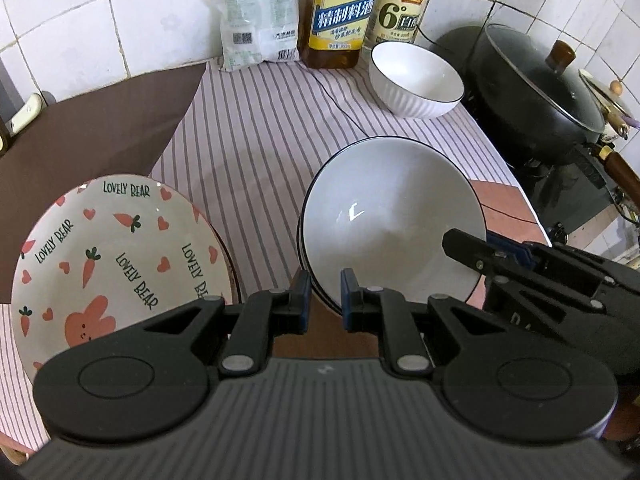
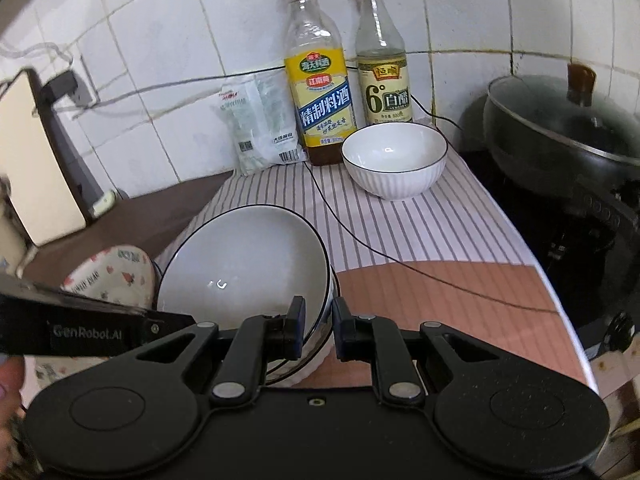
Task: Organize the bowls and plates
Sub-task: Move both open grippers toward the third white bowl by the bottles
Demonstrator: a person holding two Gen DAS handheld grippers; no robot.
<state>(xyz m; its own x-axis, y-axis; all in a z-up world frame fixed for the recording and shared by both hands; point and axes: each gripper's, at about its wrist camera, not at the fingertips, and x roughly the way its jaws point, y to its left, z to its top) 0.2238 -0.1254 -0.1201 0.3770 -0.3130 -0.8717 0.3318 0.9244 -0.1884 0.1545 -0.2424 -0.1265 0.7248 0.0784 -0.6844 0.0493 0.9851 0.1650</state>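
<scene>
While both sets of tongs are clamped on the same tilted stack of white bowls (image 1: 384, 220), each grips a different part of its black-lined rim: the left tongs (image 1: 325, 300) pinch the near edge, and the right tongs (image 2: 318, 328) hold the rim at the stack's right side. In each case the jaws stand narrow, with only the thickness of the rim between the pads.

Just left of the bowl stack, a carrot-and-bear plate (image 1: 116, 264) leans tilted, its edge close beside the stack; whether they touch cannot be told. Beyond the stack, the striped cloth (image 1: 256, 128) on the bench lies bare for a good stretch, crossed by a thin black cable (image 2: 360, 236). At the far end of that stretch, well apart from the stack, a single ribbed white bowl (image 2: 394, 164) stands upright. Behind it, against the tiled wall, are a cooking-wine bottle (image 2: 320, 92), a vinegar bottle (image 2: 382, 76) and a white packet (image 2: 260, 128). To the right of the stack the bench edge curves off, with a lidded black pan (image 2: 560, 128) past it.
</scene>
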